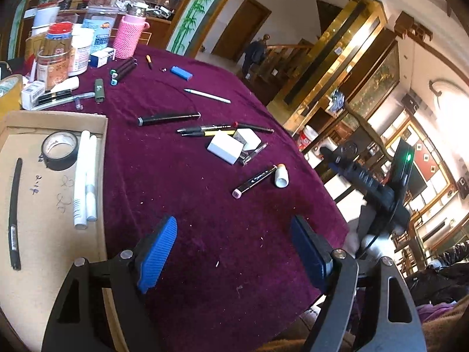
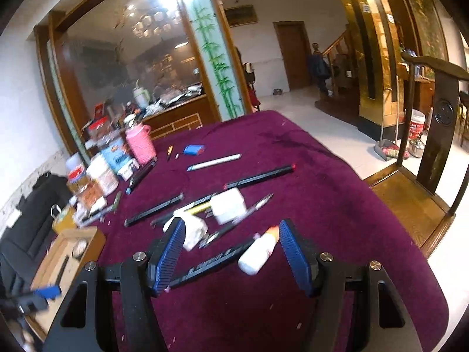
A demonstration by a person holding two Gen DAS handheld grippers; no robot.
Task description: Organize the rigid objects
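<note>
Pens, markers and small items lie scattered on the purple tablecloth [image 1: 181, 205]. A cardboard tray [image 1: 35, 205] at the left holds a black tape roll [image 1: 60, 150], two white markers [image 1: 85, 179] and a black pen [image 1: 16, 214]. My left gripper [image 1: 234, 252] is open and empty above bare cloth beside the tray. My right gripper [image 2: 231, 252] is open over a black marker [image 2: 214, 262] and a small white bottle [image 2: 259, 252], which lie between its fingers. In the left wrist view that marker [image 1: 255, 180] and bottle [image 1: 281, 176] lie near the table's right edge, next to white blocks [image 1: 225, 147].
Jars, a pink bottle [image 1: 129, 36] and boxes crowd the table's far left. A blue lighter [image 1: 181, 72], a white pen [image 1: 206, 95] and a long black pen [image 1: 168, 118] lie mid-table. A wooden chair [image 2: 425, 182] stands off the right edge.
</note>
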